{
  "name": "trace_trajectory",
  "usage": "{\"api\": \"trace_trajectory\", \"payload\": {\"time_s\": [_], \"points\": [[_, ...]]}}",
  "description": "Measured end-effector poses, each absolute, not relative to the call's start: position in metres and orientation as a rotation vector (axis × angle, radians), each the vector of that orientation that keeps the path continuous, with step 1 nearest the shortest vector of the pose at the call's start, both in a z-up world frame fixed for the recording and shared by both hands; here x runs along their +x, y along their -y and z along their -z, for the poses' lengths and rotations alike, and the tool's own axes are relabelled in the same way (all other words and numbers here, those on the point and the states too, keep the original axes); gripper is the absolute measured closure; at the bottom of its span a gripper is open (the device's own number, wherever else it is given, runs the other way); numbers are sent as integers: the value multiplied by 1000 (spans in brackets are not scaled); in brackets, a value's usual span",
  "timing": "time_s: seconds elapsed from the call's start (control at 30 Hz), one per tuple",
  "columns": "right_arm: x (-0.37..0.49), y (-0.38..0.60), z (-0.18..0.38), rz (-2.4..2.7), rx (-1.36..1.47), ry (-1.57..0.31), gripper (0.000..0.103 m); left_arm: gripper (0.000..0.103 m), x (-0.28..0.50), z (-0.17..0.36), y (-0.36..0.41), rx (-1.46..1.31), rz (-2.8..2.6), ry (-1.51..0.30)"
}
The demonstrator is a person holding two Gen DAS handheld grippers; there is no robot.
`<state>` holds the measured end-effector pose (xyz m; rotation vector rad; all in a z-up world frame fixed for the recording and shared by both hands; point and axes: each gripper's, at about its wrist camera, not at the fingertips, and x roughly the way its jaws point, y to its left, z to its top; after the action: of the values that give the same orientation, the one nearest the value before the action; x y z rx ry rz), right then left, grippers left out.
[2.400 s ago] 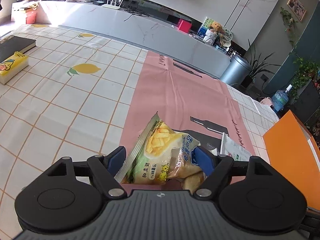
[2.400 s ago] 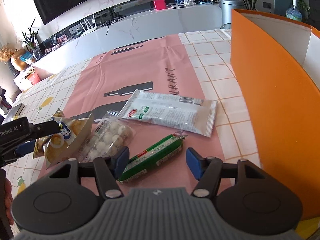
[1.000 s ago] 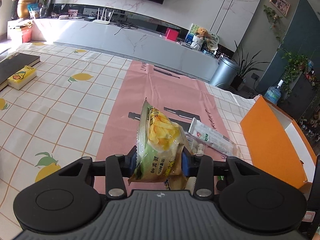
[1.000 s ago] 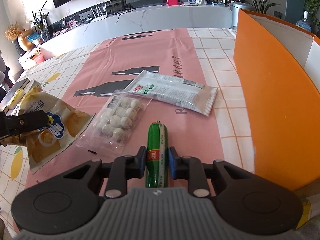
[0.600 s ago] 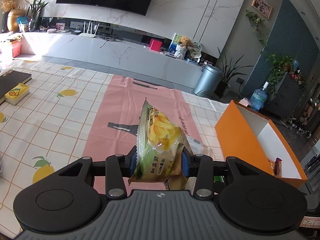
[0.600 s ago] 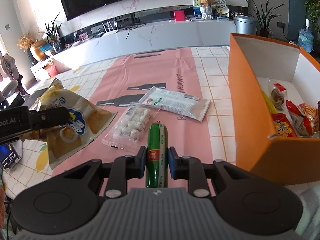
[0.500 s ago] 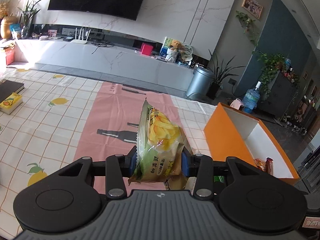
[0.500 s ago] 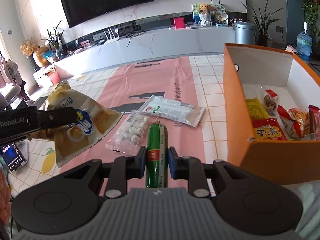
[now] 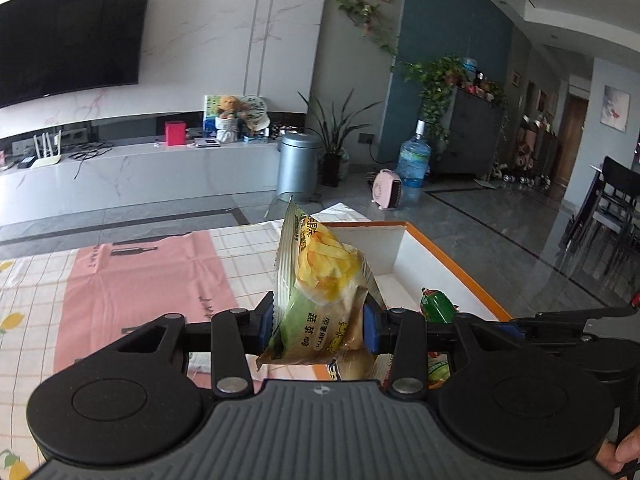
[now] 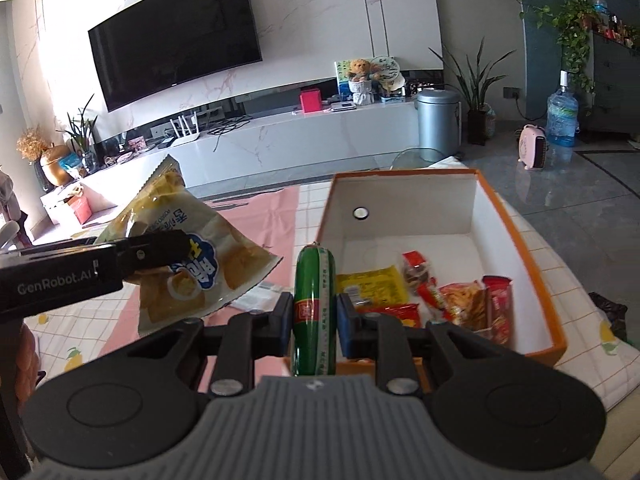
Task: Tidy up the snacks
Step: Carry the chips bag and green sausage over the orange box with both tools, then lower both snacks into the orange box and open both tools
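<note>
My left gripper is shut on a yellow-green chip bag, held upright in the air near the orange box. In the right wrist view that bag hangs at the left, just short of the box's near-left corner. My right gripper is shut on a green sausage that points up over the near wall of the orange box. The box has white inner walls and several snack packets on its floor. The sausage tip also shows in the left wrist view.
The table has a lemon-print checked cloth and a pink runner. A white packet lies partly hidden behind the bag. Beyond the table stand a white TV bench, a grey bin and a water bottle.
Both grippers have risen and swung toward the orange box with their snacks still gripped. The box interior has come fully into view. The left gripper has rolled.
</note>
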<state>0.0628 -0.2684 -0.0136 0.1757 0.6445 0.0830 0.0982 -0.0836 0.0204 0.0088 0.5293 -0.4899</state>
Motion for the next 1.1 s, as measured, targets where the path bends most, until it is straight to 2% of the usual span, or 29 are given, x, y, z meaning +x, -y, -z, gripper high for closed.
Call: {"api": "trace_trajectory", "payload": {"time_s": [0.47,0.83,1.1], "points": [[159,352,37,-42,118,-804,83,56,182,13,195,392,609,-642],[247,360,84,-56,28,-965,83,56,231,44,224,609,615,-766],[269,351,105,-63,-42,-1048,83,55,247,66,234,688,614,-825]]}}
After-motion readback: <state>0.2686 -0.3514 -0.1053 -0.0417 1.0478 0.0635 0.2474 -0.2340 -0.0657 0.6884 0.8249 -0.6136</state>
